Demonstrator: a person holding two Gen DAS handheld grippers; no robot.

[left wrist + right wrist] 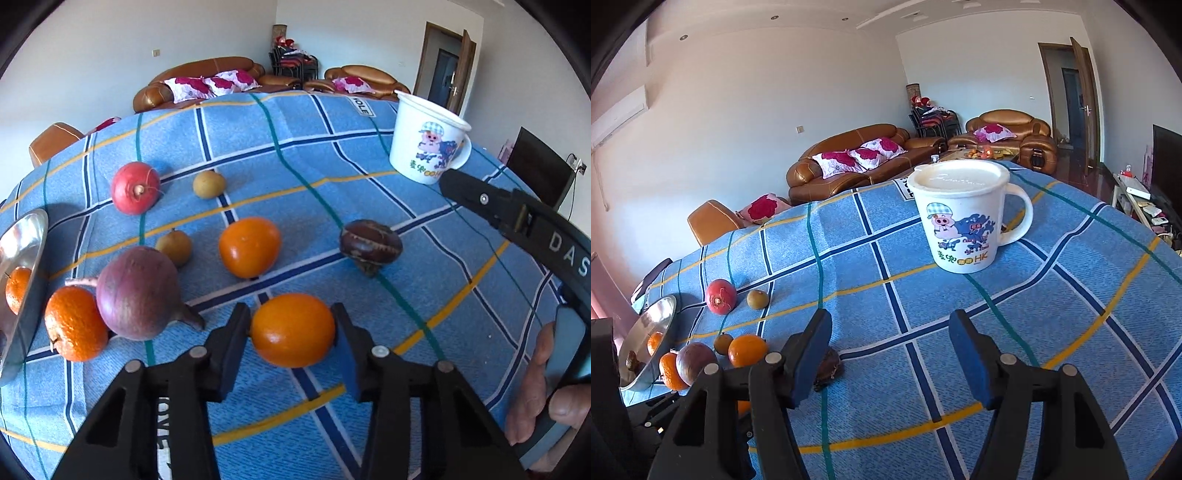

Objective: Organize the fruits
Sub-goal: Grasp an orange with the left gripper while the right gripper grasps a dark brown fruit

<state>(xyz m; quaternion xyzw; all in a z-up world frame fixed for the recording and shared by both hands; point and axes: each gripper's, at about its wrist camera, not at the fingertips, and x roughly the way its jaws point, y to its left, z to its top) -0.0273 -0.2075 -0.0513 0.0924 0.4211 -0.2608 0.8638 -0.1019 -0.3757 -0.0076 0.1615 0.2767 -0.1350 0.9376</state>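
Note:
My left gripper [293, 330] is shut on a smooth orange fruit [293, 329], held just above the blue checked cloth. Around it lie another orange fruit [249, 246], a bumpy tangerine [75, 324], a purple round fruit [138, 293], a red one [135, 187], two small brown ones [209, 184] [174, 246] and a dark chestnut [370, 246]. A steel bowl [22, 266] at the left edge holds a tangerine. My right gripper [892, 354] is open and empty, facing the white cartoon mug [960, 218]; its finger shows in the left wrist view [480, 199].
The table is covered by a blue checked cloth [1052, 314]. The white mug [428, 140] stands at the far right. Brown leather sofas [849, 162] with pink cushions, a door [1075, 99] and a TV stand lie beyond the table.

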